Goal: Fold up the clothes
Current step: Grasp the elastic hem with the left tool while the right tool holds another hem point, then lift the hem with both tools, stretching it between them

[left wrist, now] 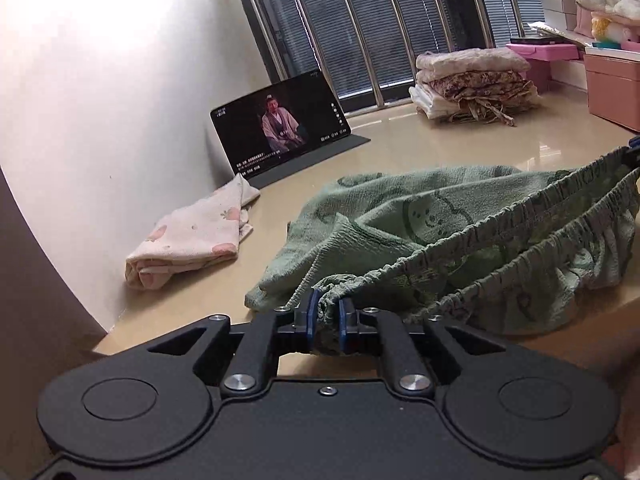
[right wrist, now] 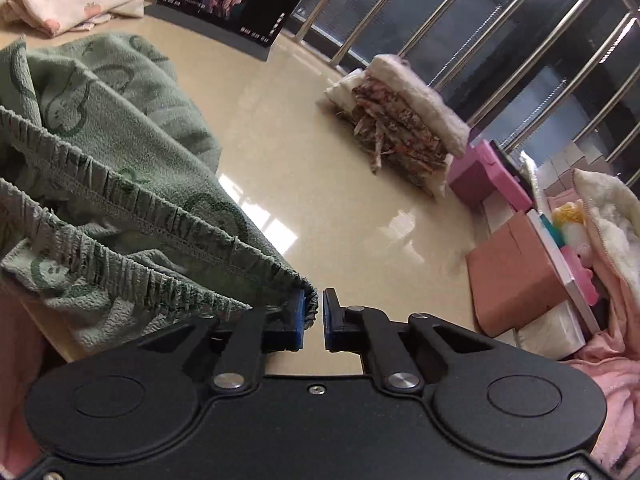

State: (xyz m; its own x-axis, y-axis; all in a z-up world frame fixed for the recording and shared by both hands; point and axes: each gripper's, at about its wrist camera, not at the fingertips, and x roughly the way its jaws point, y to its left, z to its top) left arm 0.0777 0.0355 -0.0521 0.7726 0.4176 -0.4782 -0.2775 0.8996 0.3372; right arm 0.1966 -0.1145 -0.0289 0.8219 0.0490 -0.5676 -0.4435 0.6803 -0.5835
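A green printed pair of shorts with an elastic waistband [left wrist: 460,248] hangs stretched between my two grippers above a beige glossy table [left wrist: 420,144]. My left gripper [left wrist: 329,312] is shut on one end of the waistband. My right gripper [right wrist: 314,312] is shut on the other end of the waistband, and the green shorts [right wrist: 100,168] run off to the left in the right wrist view. The right gripper's blue tip also shows at the far right of the left wrist view [left wrist: 632,144]. The shorts' legs drape onto the table.
A folded pink-printed cloth [left wrist: 192,236] lies by the white wall. A tablet [left wrist: 280,124] playing video stands behind it. A stack of folded clothes [left wrist: 472,84] sits by the window. Pink boxes [right wrist: 516,272] and fluffy items crowd the right side.
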